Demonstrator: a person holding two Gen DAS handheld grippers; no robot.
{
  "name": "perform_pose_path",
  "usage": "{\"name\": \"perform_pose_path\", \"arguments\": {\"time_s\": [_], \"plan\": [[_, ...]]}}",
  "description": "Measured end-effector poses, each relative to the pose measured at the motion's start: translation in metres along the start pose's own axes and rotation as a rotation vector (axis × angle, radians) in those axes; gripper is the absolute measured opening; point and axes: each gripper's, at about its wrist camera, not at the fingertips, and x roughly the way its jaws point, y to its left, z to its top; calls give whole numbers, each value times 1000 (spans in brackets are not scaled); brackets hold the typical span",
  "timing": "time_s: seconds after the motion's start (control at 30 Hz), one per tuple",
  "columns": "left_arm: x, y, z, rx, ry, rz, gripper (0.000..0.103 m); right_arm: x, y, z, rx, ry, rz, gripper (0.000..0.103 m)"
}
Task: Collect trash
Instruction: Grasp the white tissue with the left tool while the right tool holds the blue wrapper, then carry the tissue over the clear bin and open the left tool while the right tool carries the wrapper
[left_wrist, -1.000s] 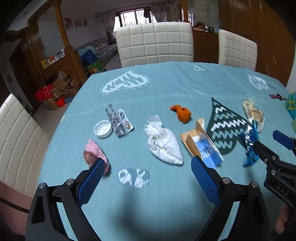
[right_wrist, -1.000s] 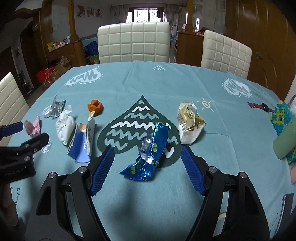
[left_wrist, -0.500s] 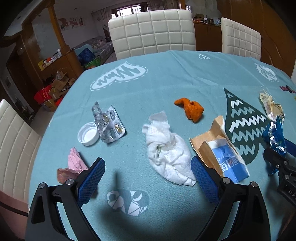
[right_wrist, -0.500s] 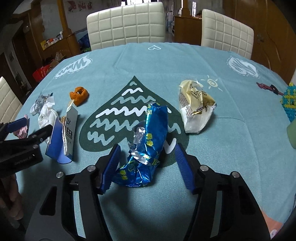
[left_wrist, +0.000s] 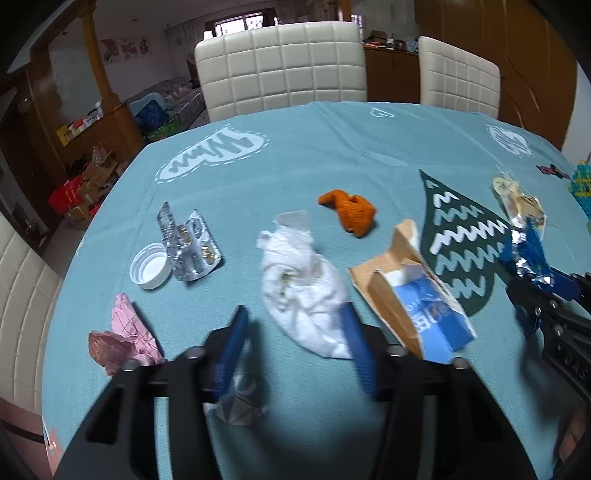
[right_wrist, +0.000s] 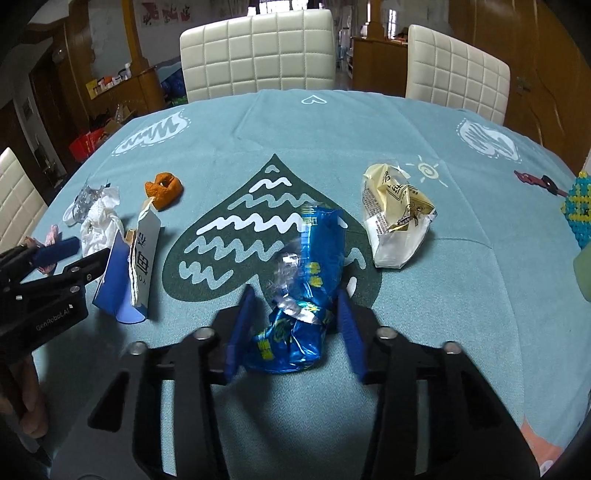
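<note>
A crumpled white tissue (left_wrist: 303, 291) lies on the teal tablecloth (left_wrist: 332, 155). My left gripper (left_wrist: 294, 307) straddles its near end with the jaws closing. The right pad touches the tissue and the left pad stands clear of it. In the right wrist view, a crinkled blue snack wrapper (right_wrist: 306, 295) lies on the dark heart print. My right gripper (right_wrist: 294, 291) is closing on it, and both pads meet its sides. The same wrapper (left_wrist: 528, 254) and right gripper (left_wrist: 546, 295) show at the right of the left wrist view. A hand holds the left gripper (right_wrist: 74, 258).
Loose on the cloth are a torn blue carton (left_wrist: 413, 299), an orange peel (left_wrist: 349, 212), a blister pack (left_wrist: 192, 243), a white cap (left_wrist: 151, 266), a pink wrapper (left_wrist: 122, 336) and a yellow-white snack bag (right_wrist: 397, 218). A beaded item (right_wrist: 580, 210) sits at the right edge. White chairs (right_wrist: 258, 51) stand behind.
Both grippers sank toward the table. The left jaws narrowed from wide open around the tissue. The right jaws closed in step by step onto the blue wrapper.
</note>
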Motion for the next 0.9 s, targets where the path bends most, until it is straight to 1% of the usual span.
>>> {"name": "perform_pose_path", "arguments": {"time_s": [0.07,0.17,0.33,0.47,0.7,0.8,0.9], "plan": [[-3,-4,-2,9,-8,-2,22,0,0,0,1,-1,3,34],[-7,-3,-2,3,-16,4,12,-1,-2,0,10,-5,4,32],[-14,11,-1,-41,-27,14,9,-4,4,-1,-19,-16,-5,30],[-29,16,-2,-58,-56,6,9,-15,14,-3,-67,-66,-22,30],[-60,23,-9,-60,-109,17,9,-38,26,-4,-84,-109,13,29],[-76,33,-16,-79,-123,24,9,-50,32,-5,-94,-127,32,29],[-91,46,-27,-95,-135,49,9,-58,43,-9,-105,-119,58,29]]}}
